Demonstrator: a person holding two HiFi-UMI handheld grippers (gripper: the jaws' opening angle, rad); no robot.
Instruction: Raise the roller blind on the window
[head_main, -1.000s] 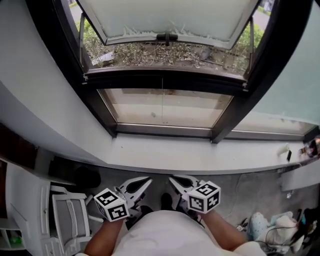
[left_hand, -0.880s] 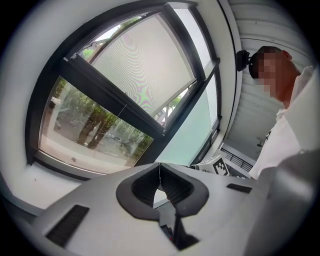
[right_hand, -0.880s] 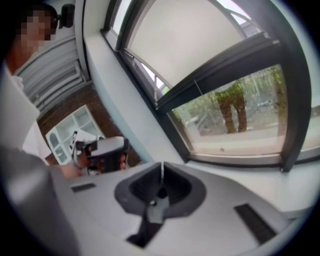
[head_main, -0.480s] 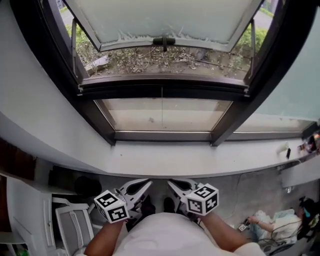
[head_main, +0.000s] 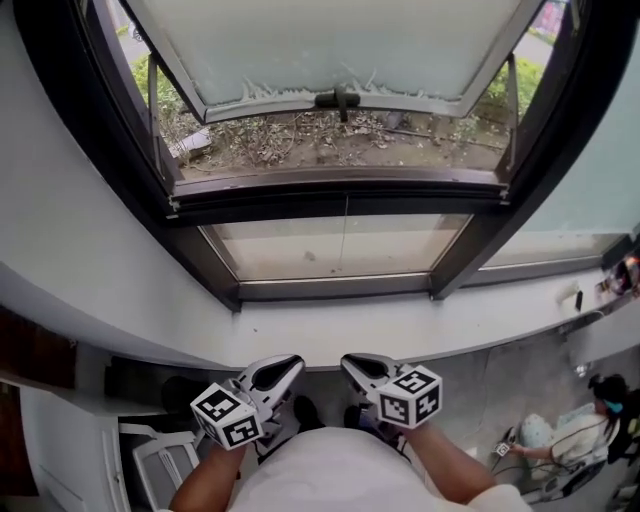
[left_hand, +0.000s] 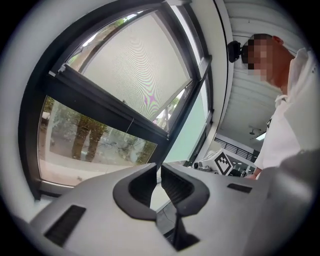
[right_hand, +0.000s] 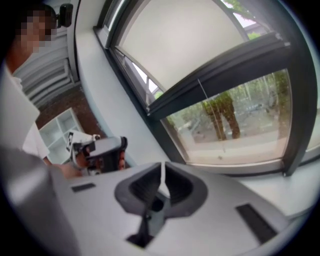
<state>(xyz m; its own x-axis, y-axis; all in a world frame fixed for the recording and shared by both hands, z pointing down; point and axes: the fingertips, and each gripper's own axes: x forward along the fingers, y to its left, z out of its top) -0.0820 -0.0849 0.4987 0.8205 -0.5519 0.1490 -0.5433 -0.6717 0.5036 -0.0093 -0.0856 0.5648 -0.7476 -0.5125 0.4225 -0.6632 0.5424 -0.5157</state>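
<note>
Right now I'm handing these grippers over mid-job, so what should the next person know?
Left gripper: shut, empty, held near the body.
Right gripper: the same.
Roller blind covers the upper pane; a thin cord hangs over the bare lower glass.
Done: nothing, only standing at the window sill.
To do: reach the cord, probably, grip it and raise the blind.

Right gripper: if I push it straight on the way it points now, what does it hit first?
Most likely the white window sill, just under the dark window frame. Nothing stands between it and the shut right gripper. Depth is unclear here, so it may meet the frame itself instead.
</note>
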